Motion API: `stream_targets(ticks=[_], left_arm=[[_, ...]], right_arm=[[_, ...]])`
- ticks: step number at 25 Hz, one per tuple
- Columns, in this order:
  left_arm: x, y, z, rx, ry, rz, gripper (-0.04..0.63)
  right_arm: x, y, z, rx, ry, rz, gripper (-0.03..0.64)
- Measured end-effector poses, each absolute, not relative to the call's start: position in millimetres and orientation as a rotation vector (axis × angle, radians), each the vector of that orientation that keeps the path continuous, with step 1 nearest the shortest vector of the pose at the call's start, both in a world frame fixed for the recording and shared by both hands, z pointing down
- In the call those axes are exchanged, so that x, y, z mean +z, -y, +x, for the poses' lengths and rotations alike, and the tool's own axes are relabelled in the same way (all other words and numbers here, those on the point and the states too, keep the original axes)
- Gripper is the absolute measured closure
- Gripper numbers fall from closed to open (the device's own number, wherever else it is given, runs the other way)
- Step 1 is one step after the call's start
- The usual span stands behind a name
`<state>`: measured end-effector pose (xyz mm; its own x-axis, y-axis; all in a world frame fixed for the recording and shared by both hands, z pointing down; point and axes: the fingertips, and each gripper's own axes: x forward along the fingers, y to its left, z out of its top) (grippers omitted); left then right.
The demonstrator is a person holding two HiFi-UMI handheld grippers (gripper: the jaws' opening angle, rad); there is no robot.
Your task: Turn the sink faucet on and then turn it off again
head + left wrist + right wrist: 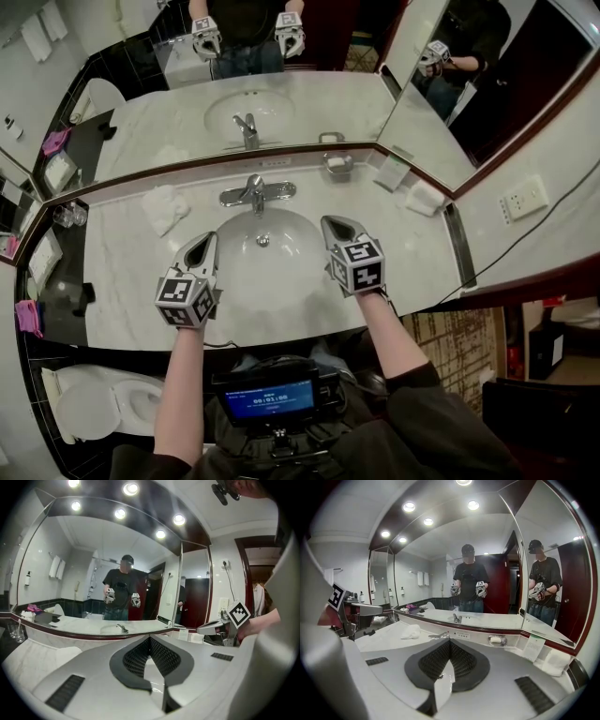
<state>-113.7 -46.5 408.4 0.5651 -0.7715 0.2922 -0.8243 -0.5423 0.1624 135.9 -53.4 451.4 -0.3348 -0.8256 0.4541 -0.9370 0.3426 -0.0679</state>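
The chrome sink faucet (pixel 255 192) stands at the back of the white basin (pixel 281 272), its handle centred, and no water shows. My left gripper (pixel 208 238) hovers over the basin's left rim, shut and empty. My right gripper (pixel 334 223) hovers over the right rim, also shut and empty. Both point toward the mirror and both are short of the faucet. In the right gripper view the faucet (pixel 437 634) peeks just above the closed jaws (pixel 450 643). The left gripper view shows its jaws (pixel 150 640) meeting, with the right gripper (pixel 220 626) off to the right.
A crumpled white cloth (pixel 164 208) lies left of the faucet. A soap dish (pixel 337 165), a standing card (pixel 392 173) and a folded towel (pixel 425 198) sit along the back right. Glasses (pixel 70 216) stand at far left. Mirrors (pixel 281 56) back the marble counter (pixel 122 281).
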Motion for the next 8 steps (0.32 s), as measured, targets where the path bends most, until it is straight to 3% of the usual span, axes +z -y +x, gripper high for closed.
stream_targets(ticks=[8], left_arm=[[412.8, 47.6, -116.8, 0.270, 1.323, 2.523, 0.594]], right_arm=[[456.3, 54.5, 133.6, 0.469, 2.274, 1.552, 0.600]])
